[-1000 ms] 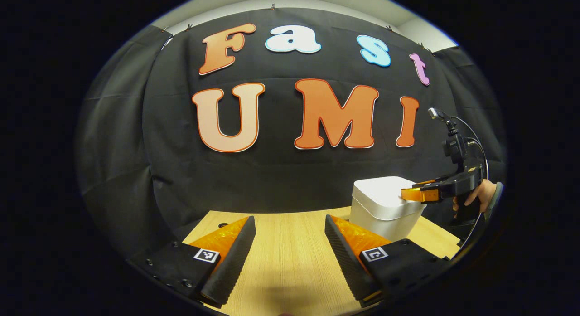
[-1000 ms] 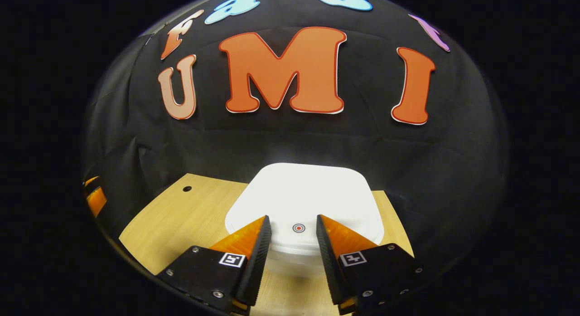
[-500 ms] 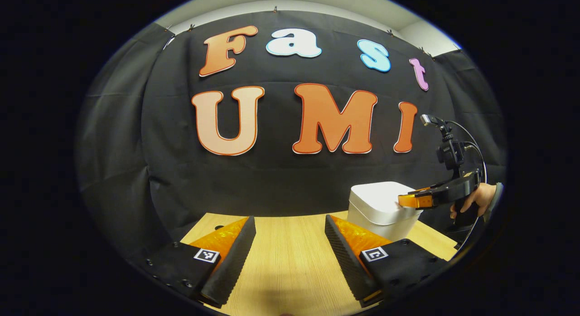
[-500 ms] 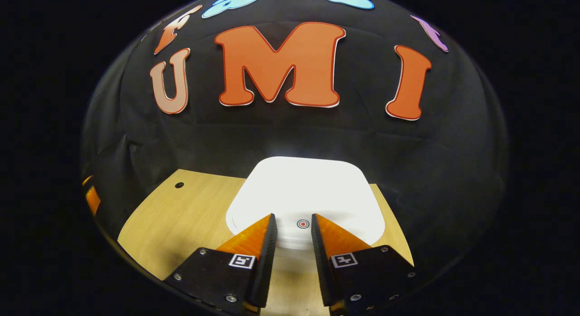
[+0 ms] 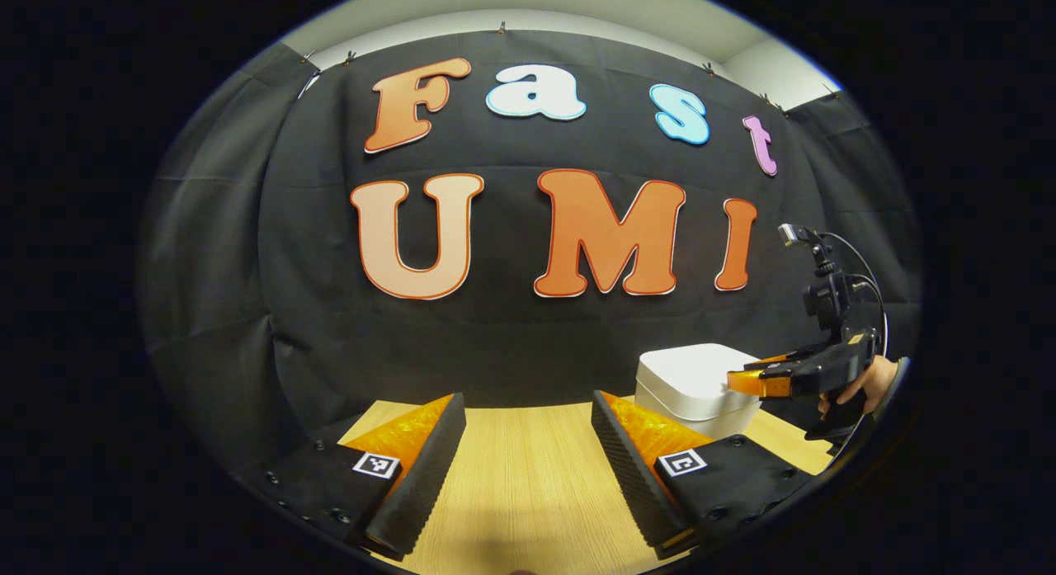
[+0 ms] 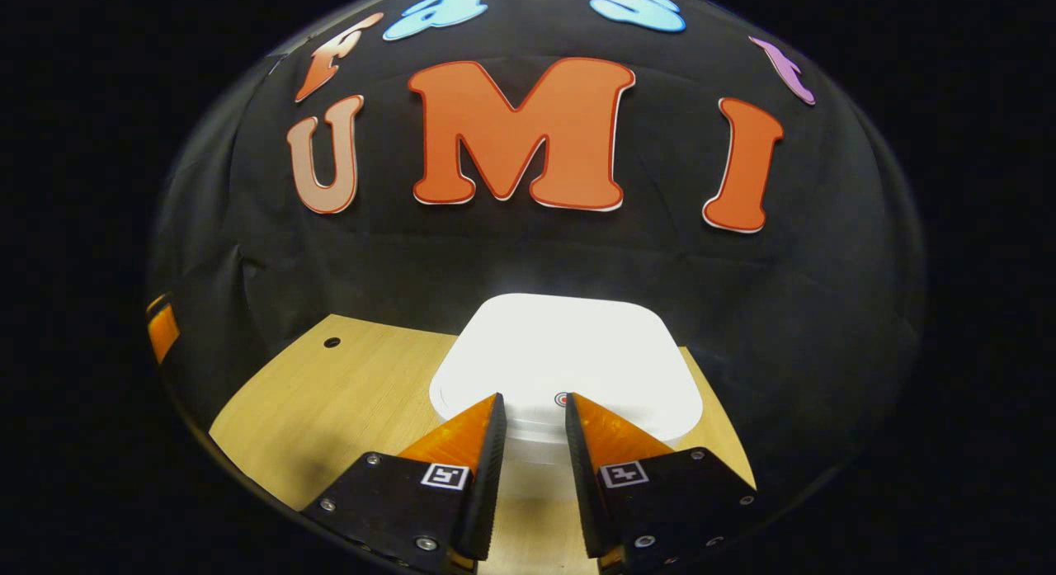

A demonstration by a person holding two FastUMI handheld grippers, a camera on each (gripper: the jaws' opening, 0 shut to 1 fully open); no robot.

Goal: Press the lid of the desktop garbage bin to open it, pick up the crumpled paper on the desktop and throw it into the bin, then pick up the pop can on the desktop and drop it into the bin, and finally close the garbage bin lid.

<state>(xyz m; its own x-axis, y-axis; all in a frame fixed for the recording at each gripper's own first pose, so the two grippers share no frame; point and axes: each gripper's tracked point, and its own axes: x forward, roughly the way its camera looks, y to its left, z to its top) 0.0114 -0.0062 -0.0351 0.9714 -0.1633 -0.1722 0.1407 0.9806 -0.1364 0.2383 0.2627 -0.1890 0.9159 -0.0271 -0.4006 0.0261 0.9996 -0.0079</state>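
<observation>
The white bin [image 6: 569, 352] stands at the tabletop's [image 6: 330, 393] far right edge, lid down; its contents cannot be seen. A small red ring mark [image 6: 561, 399] sits on the lid. The right gripper [image 6: 532, 406] hovers at the lid's near edge, fingers narrowly apart, holding nothing. The left gripper [image 5: 528, 414] is wide open and empty above the tabletop's near edge.

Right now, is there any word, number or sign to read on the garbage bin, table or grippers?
No words or numbers can be read.
Garbage bin lid: small red ring mark, no text.
Left gripper and right gripper: square black-and-white coded tags, no letters.
</observation>
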